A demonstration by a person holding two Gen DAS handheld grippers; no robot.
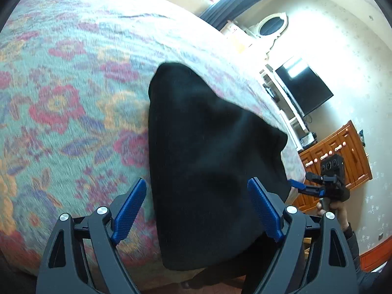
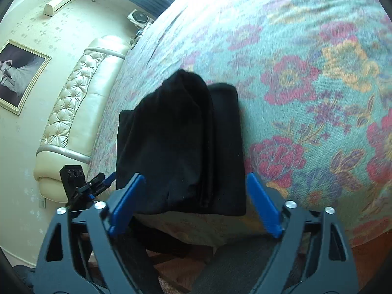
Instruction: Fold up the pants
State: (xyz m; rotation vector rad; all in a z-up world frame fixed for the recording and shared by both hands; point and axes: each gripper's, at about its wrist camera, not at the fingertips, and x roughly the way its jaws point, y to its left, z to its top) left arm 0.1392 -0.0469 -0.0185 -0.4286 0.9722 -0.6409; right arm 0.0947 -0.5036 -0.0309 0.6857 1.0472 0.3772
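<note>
The black, soft-fabric folded pants (image 1: 210,161) lie on the floral, teal-and-red bedspread (image 1: 73,85) of the bed, at the bed's near edge. No container appears in either view.

In the left wrist view the pants fill the centre and lower centre of the frame; their lower end reaches the bed edge at the bottom. The bedspread is bare across the whole left half and the top of the frame. To the right, the bed edge runs diagonally from upper centre to lower right, with a wall-mounted black flat screen (image 1: 306,90) and an orange-brown wooden cabinet (image 1: 343,156) beyond it.

In the right wrist view the pants (image 2: 181,147) sit in the centre as a layered stack, with vertical fold lines visible. Bare bedspread (image 2: 306,85) occupies the right half. A cream, tufted, padded headboard (image 2: 78,105) stands at the left, apart from the pants.

The left tool (image 1: 196,210) has its blue-padded fingers (image 1: 129,210) spread wide on either side of the pants' lower part and grips nothing. The right tool (image 2: 196,203) is likewise spread wide, its blue pads (image 2: 264,205) flanking the stack's near edge, with nothing gripped. The right tool (image 1: 297,185) also shows at the lower right of the left view, held in a hand (image 1: 335,210), just off the bed edge.
</note>
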